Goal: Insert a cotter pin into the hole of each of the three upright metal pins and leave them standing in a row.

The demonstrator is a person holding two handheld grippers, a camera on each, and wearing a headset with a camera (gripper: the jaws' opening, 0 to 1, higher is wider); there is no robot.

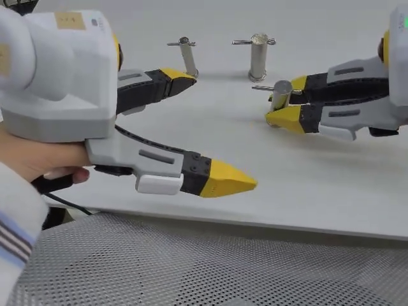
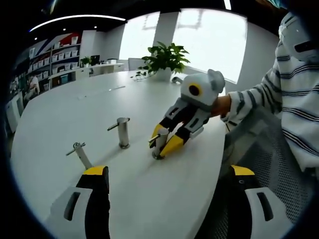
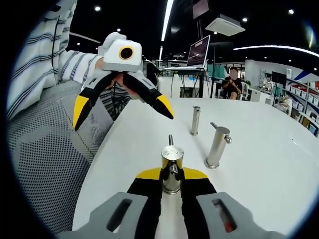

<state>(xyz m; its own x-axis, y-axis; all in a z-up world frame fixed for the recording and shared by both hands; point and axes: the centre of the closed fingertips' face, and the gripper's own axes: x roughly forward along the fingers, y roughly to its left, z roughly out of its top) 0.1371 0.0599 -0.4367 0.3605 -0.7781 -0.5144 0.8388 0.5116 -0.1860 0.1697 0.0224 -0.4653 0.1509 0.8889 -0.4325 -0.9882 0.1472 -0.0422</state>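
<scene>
The third metal pin (image 1: 281, 97) stands on the bench (image 1: 306, 191) at the right. A cotter pin (image 1: 262, 87) is through its head, the wire poking out to one side. Wrapped around it is the right gripper (image 1: 284, 101), whose fingers pinch the pin low on its body with one yellow tip on each side. The right gripper view backs that up: the pin sits dead centre between them, its foot at the bench top.

Further back, the middle metal pin (image 1: 258, 57) stands upright with its own cotter through the top. Off to the left is the far metal pin (image 1: 189, 58), cottered too, though it looks to lean a touch.

So all three holes look filled, and this reads as the closing step: getting the last pin into line with the other two. It sits nearer the person than they do, close to the middle one but apart from it. The next move calls for a square set-down on its base in line with the pair. Then the fingers need to open evenly so nothing tips it.

The left gripper (image 1: 217, 127) hovers at the near side of the bench, fingers spread wide and holding nothing. One fingertip is close to the far pin's foot, and whether it touches cannot be told.
</scene>
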